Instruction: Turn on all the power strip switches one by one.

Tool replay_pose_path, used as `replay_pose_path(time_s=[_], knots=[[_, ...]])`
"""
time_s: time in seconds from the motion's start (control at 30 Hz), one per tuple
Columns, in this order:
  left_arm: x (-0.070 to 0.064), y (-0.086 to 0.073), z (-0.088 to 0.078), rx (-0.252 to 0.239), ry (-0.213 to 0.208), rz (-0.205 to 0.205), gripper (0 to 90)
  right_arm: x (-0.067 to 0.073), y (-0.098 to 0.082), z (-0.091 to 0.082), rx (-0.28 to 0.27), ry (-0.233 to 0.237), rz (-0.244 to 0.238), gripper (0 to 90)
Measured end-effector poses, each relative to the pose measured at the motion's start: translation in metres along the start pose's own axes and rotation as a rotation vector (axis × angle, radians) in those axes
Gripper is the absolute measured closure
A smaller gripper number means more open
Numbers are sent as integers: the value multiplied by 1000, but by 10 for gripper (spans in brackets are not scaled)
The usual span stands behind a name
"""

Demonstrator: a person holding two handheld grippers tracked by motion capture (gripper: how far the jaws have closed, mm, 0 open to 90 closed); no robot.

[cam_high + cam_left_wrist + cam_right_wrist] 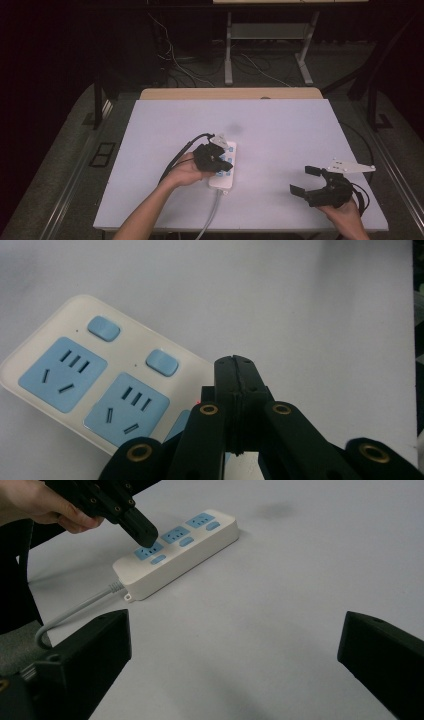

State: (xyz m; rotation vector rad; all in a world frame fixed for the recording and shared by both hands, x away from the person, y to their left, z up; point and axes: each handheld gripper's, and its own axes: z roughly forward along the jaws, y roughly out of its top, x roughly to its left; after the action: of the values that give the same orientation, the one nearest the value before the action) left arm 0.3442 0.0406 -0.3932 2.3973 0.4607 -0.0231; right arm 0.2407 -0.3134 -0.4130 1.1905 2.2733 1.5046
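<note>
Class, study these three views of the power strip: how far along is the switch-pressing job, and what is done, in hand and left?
Done: the left tool is shut and lowered over the power strip, at the socket nearest the cord.
In hand: its closed tip sits by a blue switch; whether it touches cannot be told, though a small red glow shows beside the tip.
Left: any other switches. The right tool waits open, apart on the table.

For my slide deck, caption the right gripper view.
Shut left gripper poised over a white power strip on the table.

left tongs (226, 165) over power strip (223, 172), right tongs (304, 181) well right
</note>
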Motion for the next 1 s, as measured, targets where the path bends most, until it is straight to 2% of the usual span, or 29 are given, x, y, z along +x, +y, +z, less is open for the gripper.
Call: replay_pose_path(time_s=[0.67, 1.0], knots=[[12, 20, -16, -20, 12, 5, 897, 0, 0, -1, -2, -1, -7, 5], [21, 20, -9, -17, 20, -8, 897, 0, 0, -1, 0, 1, -9, 5]])
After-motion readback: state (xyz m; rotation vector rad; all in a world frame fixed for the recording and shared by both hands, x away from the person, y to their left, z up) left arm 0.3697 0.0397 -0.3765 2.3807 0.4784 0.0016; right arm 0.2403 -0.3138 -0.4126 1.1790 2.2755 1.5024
